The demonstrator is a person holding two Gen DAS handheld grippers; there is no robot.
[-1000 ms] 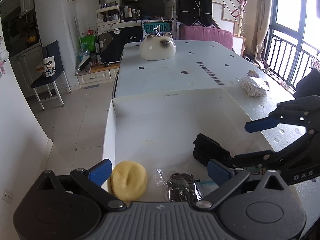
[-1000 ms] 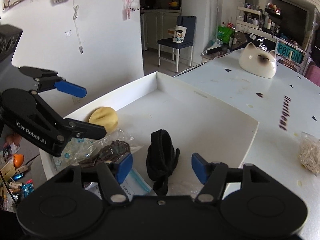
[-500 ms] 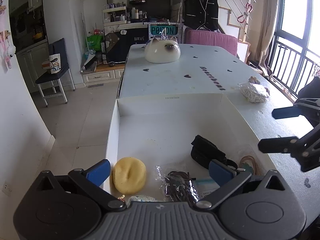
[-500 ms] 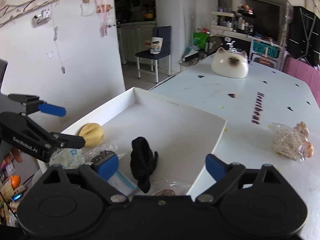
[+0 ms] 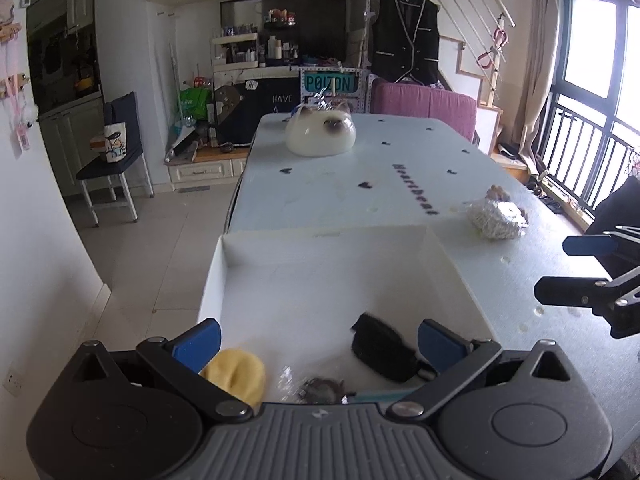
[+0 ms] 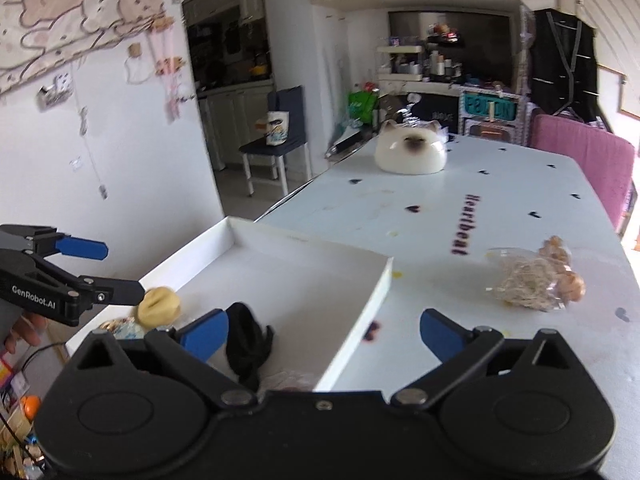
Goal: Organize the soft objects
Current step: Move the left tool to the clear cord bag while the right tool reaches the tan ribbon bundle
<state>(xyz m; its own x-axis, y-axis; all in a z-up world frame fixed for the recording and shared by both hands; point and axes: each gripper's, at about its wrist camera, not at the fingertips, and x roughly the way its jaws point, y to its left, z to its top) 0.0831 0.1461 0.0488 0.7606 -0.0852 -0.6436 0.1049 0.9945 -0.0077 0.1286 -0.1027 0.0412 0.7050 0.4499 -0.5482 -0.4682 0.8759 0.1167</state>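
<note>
My right hand-held gripper [image 6: 320, 330] is opening wide, empty; left hand-held gripper [image 5: 318, 340] spread, empty. Crinkly bag [image 6: 528, 280] ahead-right looks light, squashy, slippery; I'd pinch its bunched top.

Far down the desk [image 5: 400, 168], a cat-face cushion [image 5: 321, 135]. Behind it, a pink sofa [image 5: 424, 106] and a hanging black vest [image 5: 406, 36]. Left, on the floor, a navy chair [image 5: 116, 152] bearing a bag [image 5: 114, 143].
</note>
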